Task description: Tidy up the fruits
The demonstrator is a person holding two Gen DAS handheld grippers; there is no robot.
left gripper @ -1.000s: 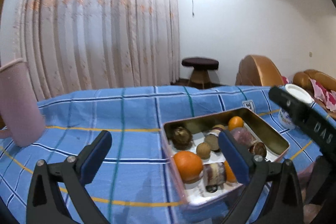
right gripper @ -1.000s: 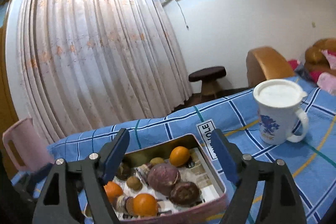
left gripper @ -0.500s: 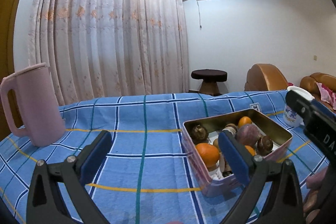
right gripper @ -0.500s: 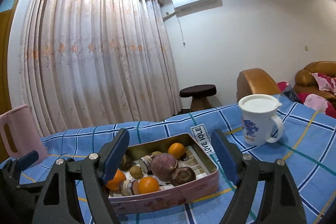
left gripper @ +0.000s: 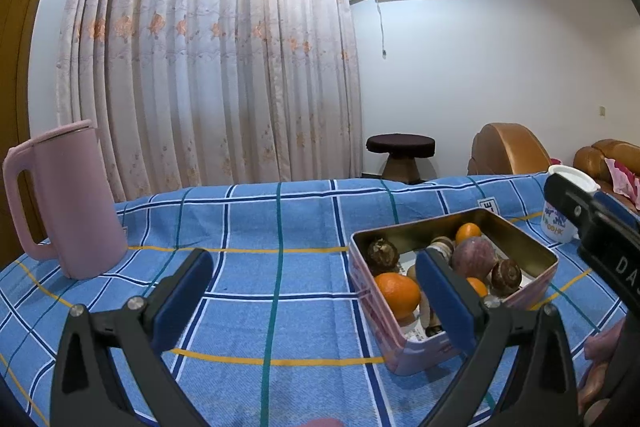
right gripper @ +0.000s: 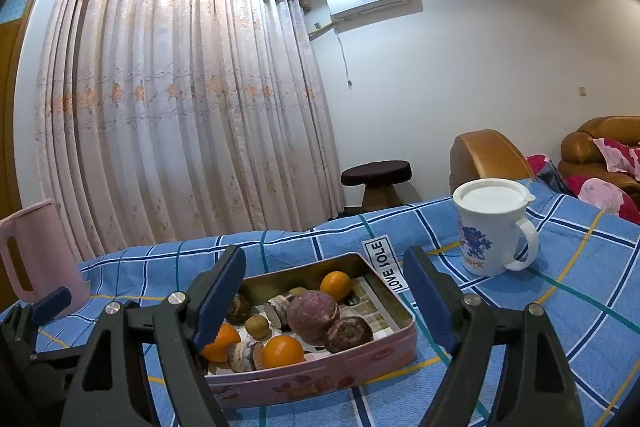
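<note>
A pink rectangular tin (left gripper: 532,294) (right gripper: 320,381) sits on the blue checked tablecloth and holds several fruits: oranges (left gripper: 397,291) (right gripper: 283,351), a purple round fruit (right gripper: 313,311) (left gripper: 474,254), brown round ones (right gripper: 350,333) and a small tan one (right gripper: 257,326). My left gripper (left gripper: 310,293) is open and empty, above the cloth just left of the tin. My right gripper (right gripper: 324,301) is open and empty, held above the tin's near side; it also shows at the right edge of the left wrist view.
A pink jug (left gripper: 70,203) (right gripper: 34,251) stands at the table's left. A white lidded mug (right gripper: 494,227) (left gripper: 560,219) stands right of the tin. A dark stool (right gripper: 376,179), brown armchairs (right gripper: 486,157) and curtains lie beyond the table's far edge.
Both grippers have pulled back and tilted up from the tin, so it looks smaller and farther. The jaws stay open. The fruits have not moved.
</note>
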